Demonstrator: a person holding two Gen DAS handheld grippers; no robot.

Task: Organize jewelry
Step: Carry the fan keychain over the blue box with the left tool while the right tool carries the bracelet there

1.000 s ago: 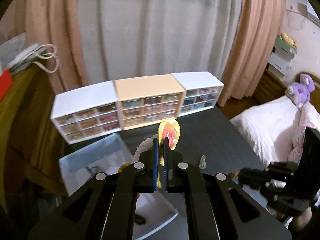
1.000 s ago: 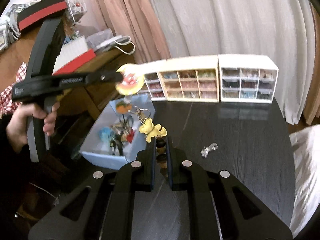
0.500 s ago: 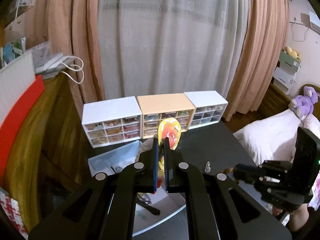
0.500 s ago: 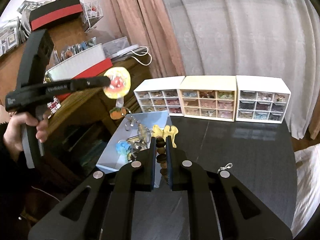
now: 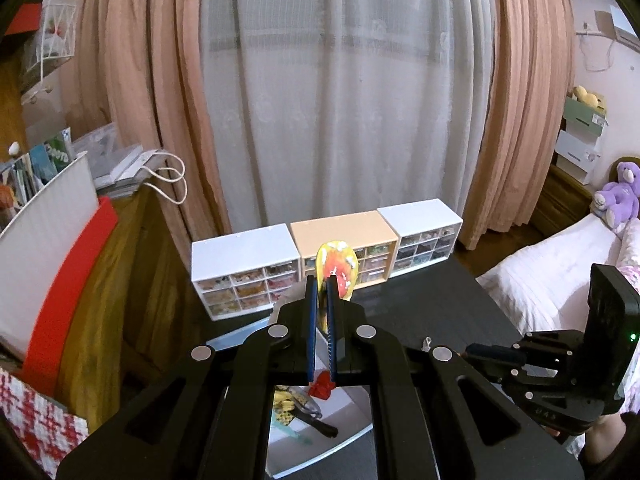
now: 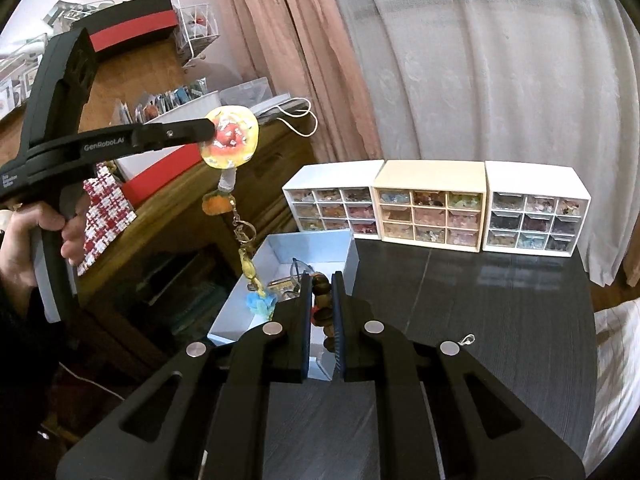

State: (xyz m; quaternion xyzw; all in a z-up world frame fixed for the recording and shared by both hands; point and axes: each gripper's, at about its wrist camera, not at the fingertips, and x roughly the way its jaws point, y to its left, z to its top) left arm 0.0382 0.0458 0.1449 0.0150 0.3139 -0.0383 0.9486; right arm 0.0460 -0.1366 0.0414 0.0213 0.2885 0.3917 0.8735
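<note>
Left wrist view first: my left hand-held gripper is clamped on a round yellow charm with a red-orange centre, which sticks up past the fingertips. Beyond it, three small drawer cabinets line the far edge of the dark surface, white, beige, white. Below the fingers I can see part of the pale blue box with a tangle of trinkets inside. Off to the right, my right hand-held gripper sits low over the surface, with a small clear clasp lying near it.

Over to the right wrist view: the right hand-held gripper is closed on a string of brown beads, pinched between the pads. The left hand-held gripper is up at the left, a hand around its grip, holding the yellow charm high. From the charm a keychain dangles, an orange piece, a metal ring, then a yellow and a blue charm, reaching down to the blue box. The clear clasp lies on the surface at the right.
</note>
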